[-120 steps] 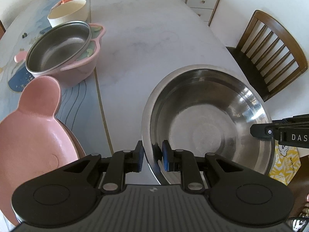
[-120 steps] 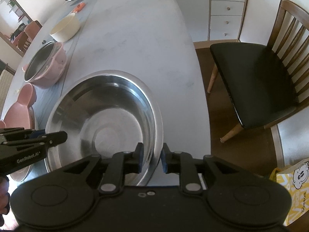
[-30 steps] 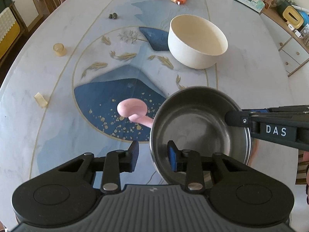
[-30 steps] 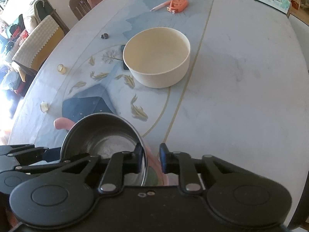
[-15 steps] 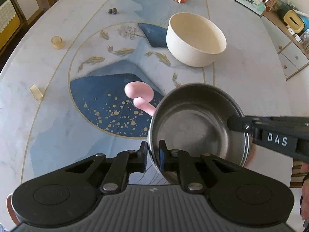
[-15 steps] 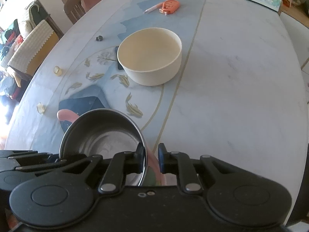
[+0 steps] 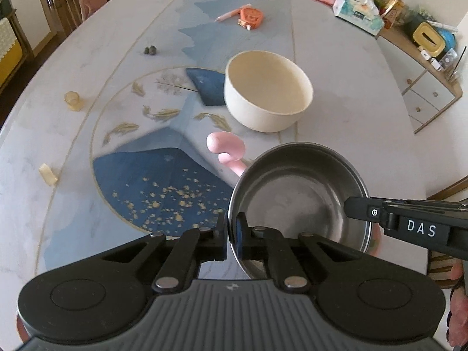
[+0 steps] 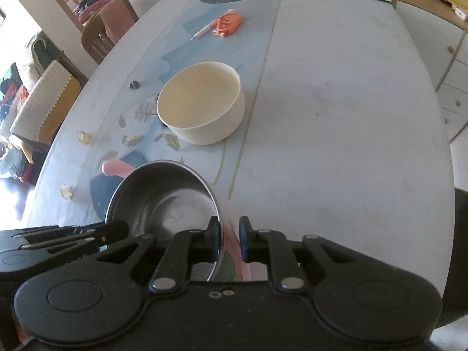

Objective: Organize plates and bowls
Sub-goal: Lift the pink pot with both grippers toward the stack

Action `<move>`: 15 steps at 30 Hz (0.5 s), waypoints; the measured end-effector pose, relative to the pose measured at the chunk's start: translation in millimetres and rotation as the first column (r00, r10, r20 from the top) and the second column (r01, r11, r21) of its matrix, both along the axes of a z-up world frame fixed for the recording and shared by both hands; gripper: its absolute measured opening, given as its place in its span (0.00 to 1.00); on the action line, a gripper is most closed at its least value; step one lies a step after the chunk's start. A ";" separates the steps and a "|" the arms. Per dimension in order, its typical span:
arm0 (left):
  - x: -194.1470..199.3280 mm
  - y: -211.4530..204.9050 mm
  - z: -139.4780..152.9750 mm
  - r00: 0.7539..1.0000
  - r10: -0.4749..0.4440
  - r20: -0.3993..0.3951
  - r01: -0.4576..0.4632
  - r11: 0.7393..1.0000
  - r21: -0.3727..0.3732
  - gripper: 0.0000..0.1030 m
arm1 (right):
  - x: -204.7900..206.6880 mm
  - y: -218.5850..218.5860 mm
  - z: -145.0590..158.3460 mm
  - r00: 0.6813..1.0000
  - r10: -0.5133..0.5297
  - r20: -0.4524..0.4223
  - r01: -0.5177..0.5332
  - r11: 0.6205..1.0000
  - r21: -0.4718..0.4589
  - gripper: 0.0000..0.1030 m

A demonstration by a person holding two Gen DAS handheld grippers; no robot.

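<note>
The right gripper, lettered "DAS" on its side, and the left gripper each pinch opposite rim edges of the round stainless-steel bowl, which seemingly sits in a pink plastic holder. Beyond stands the cream round bowl on the marbled table. Farther off lies an orange tape dispenser.

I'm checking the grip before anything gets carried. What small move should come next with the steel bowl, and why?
Probably a slow, level lift. The left gripper and right gripper each pinch the rim of the steel bowl, which sits inside a pink dish, so lifting evenly should free it.
</note>
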State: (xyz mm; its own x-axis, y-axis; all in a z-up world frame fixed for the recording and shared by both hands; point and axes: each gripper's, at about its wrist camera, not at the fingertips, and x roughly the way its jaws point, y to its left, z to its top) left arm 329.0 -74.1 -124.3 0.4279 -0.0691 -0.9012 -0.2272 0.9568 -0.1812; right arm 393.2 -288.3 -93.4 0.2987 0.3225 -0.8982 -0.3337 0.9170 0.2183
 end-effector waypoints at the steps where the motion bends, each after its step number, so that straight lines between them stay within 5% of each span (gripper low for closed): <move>1: -0.2 -2.5 0.5 1.000 -0.004 0.002 0.004 1.000 0.005 0.05 | -1.0 -3.3 1.7 1.000 -0.006 0.002 0.006 1.000 0.005 0.14; 15: -13.1 -49.4 1.9 0.992 -0.126 0.008 0.126 0.992 -0.024 0.02 | -20.1 -44.6 10.7 0.998 -0.061 0.024 0.061 0.998 0.005 0.13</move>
State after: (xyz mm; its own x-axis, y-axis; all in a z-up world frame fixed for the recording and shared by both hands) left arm 315.9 -123.6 -122.4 0.4204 -0.1449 -0.8957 -0.1035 0.9731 -0.2060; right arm 373.1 -332.9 -82.7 0.3391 0.3067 -0.8894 -0.2822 0.9350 0.2149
